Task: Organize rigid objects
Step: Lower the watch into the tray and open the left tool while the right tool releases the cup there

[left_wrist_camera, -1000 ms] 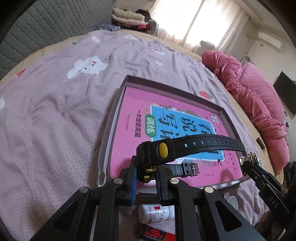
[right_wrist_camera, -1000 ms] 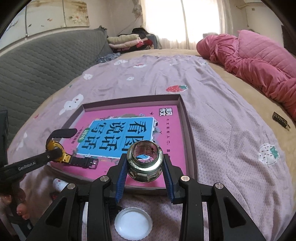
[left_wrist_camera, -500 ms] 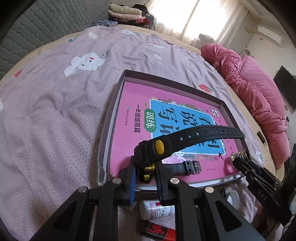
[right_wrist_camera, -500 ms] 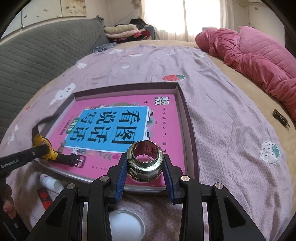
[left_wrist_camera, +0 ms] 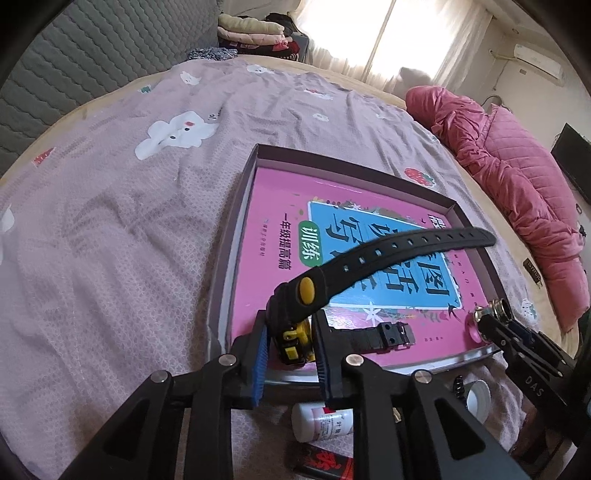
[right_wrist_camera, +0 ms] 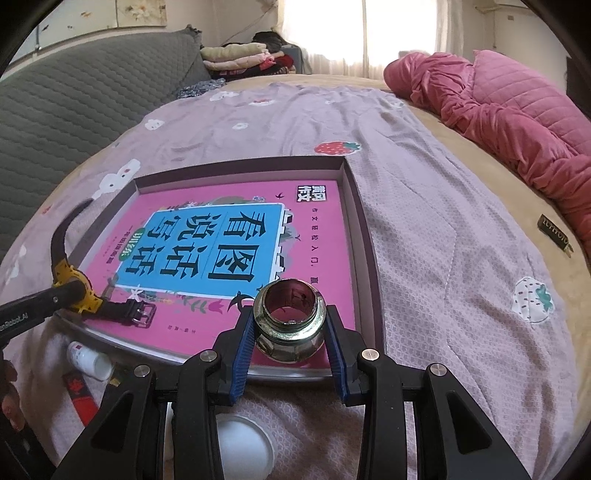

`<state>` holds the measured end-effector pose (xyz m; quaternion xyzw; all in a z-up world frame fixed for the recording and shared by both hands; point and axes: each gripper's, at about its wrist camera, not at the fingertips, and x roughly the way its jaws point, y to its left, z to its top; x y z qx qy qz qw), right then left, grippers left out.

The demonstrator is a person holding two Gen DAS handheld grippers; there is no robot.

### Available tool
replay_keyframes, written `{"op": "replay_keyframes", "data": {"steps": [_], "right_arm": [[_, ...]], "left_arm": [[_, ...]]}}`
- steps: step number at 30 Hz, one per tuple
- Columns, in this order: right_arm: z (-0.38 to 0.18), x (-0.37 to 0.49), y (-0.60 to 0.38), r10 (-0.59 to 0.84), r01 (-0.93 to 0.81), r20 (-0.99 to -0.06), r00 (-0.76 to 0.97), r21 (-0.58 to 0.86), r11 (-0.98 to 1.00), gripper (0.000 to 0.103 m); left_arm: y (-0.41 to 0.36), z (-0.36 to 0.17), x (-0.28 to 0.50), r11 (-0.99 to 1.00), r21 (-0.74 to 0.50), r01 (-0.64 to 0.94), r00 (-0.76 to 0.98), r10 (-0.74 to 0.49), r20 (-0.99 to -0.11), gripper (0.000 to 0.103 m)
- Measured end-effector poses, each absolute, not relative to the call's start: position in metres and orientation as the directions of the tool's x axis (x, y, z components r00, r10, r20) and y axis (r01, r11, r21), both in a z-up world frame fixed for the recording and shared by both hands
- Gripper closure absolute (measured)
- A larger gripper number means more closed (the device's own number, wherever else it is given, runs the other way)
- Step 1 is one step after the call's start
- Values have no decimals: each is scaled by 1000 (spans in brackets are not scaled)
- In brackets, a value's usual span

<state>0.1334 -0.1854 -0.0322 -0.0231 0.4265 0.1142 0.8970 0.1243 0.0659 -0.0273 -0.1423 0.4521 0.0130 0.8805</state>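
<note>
- Left wrist view: the left gripper has its jaws opening, with the yellow-and-black watch between the pads, at the near left corner of the tray holding a pink book.
- Right wrist view: the right gripper clamps a metal fitting over the tray's near right edge.

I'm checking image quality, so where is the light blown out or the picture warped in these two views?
Left wrist view: window overexposed, bed edge bowed by fisheye, corners black. Right wrist view: window also blown out, box rim curved, metal fitting sharp with slight glints.
</note>
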Motion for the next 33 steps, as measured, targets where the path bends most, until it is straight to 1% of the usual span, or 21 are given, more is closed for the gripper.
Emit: {"op": "replay_keyframes", "data": {"steps": [6,9,13,17,19,21,33], "right_arm": [[-30,133,-188,197,-220,-767,611,74,973,64],[-29,132,-188,189,-219,-763,618,65,974,57],[-29,132,-190,193,-216,-760,620,72,974,54],[-27,131,-193,199,-212,-754,626,81,974,52],[-26,130,-194,199,-211,-747,634,80,974,52],[-26,129,-197,210,-216,-741,637,89,972,51],[-19,124,-204,223,-218,-716,661,101,971,46]], "left_arm": [[70,-26,125,957,-240,-161,596,-99,-797,80],[68,-25,123,959,-237,-157,606,-96,-790,80],[66,-23,121,963,-227,-142,613,-95,-784,79],[65,-21,119,965,-226,-133,621,-97,-778,71],[65,-19,118,967,-222,-125,631,-95,-770,64],[63,-16,116,970,-217,-114,637,-96,-765,61],[63,-11,108,974,-201,-106,655,-84,-751,60]]}}
